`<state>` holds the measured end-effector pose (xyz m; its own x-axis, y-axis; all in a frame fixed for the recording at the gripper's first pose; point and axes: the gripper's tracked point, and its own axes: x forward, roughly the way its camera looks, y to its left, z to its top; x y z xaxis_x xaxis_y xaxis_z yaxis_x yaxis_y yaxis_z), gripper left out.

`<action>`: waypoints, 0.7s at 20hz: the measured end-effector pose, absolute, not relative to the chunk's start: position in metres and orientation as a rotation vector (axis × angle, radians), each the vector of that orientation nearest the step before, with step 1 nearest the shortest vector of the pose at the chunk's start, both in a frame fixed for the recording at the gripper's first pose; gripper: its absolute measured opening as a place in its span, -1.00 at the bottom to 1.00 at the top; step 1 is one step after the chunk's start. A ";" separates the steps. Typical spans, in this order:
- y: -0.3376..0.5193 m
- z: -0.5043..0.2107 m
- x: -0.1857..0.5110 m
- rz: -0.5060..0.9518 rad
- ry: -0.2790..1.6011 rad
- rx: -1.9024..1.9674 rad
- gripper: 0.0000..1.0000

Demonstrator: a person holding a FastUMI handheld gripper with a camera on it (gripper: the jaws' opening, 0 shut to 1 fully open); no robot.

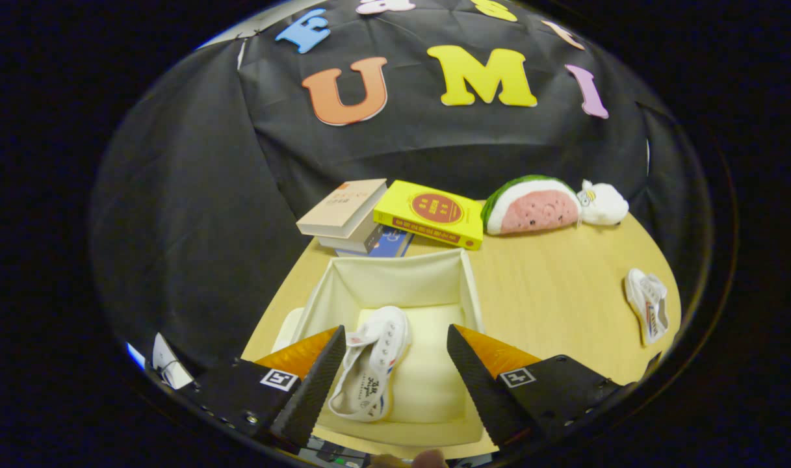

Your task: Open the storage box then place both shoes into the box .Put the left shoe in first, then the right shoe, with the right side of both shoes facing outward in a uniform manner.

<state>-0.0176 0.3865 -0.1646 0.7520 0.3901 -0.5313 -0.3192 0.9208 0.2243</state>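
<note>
Gripper [395, 374], fingers spread wide and empty, above the open storage box [471, 286] holding one white canvas shoe [372, 370]. Second shoe [648, 304], right of frame: probably light and soft; grasp its collar.

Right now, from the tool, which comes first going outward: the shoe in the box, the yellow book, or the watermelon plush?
1. Shoe in the box: between the open tool's fingers.
2. Yellow book: beyond the box, straight ahead.
3. Watermelon plush: by the book's right end; too close to rank apart.
</note>
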 end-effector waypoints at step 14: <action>0.086 -0.131 0.018 0.338 0.419 0.075 0.92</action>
